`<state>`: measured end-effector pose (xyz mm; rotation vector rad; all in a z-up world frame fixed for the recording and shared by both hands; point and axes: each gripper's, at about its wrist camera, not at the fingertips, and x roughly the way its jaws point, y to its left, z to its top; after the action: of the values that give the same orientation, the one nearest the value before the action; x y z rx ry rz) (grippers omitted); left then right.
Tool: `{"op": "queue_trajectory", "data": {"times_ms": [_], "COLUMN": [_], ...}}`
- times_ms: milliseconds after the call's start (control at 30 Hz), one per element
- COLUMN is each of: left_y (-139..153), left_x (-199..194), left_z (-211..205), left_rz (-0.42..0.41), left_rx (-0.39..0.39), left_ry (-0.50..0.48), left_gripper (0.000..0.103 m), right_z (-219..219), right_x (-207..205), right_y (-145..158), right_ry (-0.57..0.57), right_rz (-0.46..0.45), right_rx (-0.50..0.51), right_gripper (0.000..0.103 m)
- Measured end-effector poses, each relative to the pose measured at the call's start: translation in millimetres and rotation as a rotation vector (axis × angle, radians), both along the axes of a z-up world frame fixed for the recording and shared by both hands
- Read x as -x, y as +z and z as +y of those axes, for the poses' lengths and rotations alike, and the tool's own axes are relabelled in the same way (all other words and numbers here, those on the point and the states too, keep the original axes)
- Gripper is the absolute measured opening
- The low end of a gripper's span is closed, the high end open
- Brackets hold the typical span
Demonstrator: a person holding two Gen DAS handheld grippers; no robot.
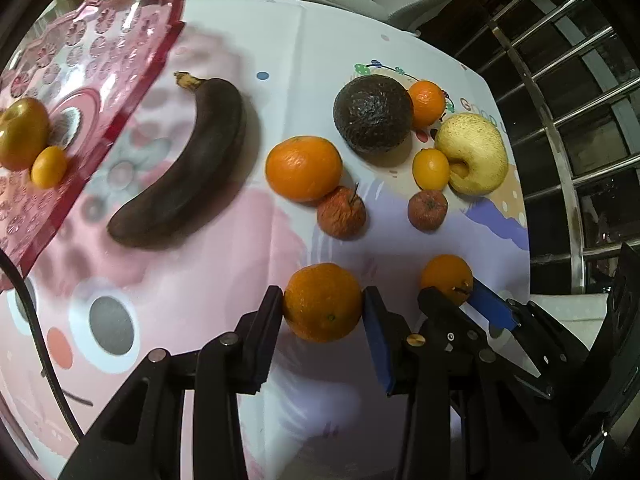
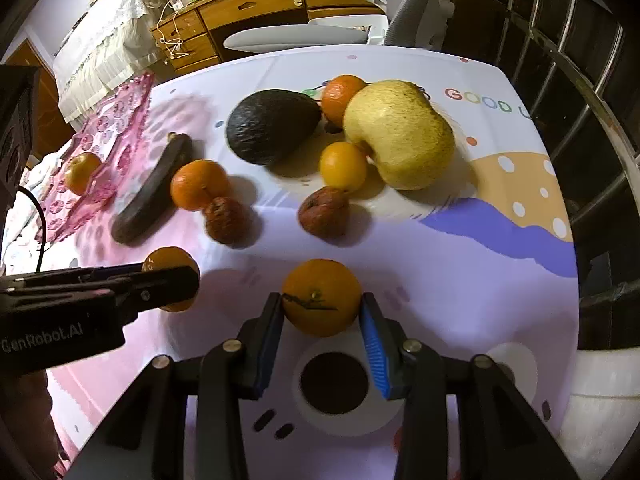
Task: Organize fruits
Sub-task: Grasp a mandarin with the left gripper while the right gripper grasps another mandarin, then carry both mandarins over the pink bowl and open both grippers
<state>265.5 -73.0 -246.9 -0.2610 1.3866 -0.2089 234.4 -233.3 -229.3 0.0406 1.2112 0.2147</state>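
Pinching one orange (image 1: 322,302) each, the left claw (image 1: 323,306) and right claw (image 2: 321,304) sit low over the tabletop (image 1: 224,240); the pink tray (image 1: 80,92) lies far left, nearer the left claw.

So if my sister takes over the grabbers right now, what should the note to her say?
Left gripper: closed on an orange near the table's front edge.
Right gripper: closed on a smaller orange beside it.
Done: a golden apple and a small citrus sit on the pink tray at the left.
Left: carry both held oranges to the tray, then the dark banana, avocado, pear, two wrinkled red fruits and the other oranges still on the tablecloth.
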Motion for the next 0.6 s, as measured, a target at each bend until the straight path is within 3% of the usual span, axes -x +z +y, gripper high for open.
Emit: {"op": "queue_trajectory", "data": {"times_ms": [600], "left_y": [51], "left_x": [59], "left_z": [76], "left_rz": [-0.05], "left_rx": [0.041], "left_ry": [-0.012], "left_gripper": [0.039], "right_z": [61], "right_x": [43], "right_y": [39], "right_ry": [-0.018], "right_rz": [0.008], "right_rx": [-0.035], "right_gripper": [0.039]}}
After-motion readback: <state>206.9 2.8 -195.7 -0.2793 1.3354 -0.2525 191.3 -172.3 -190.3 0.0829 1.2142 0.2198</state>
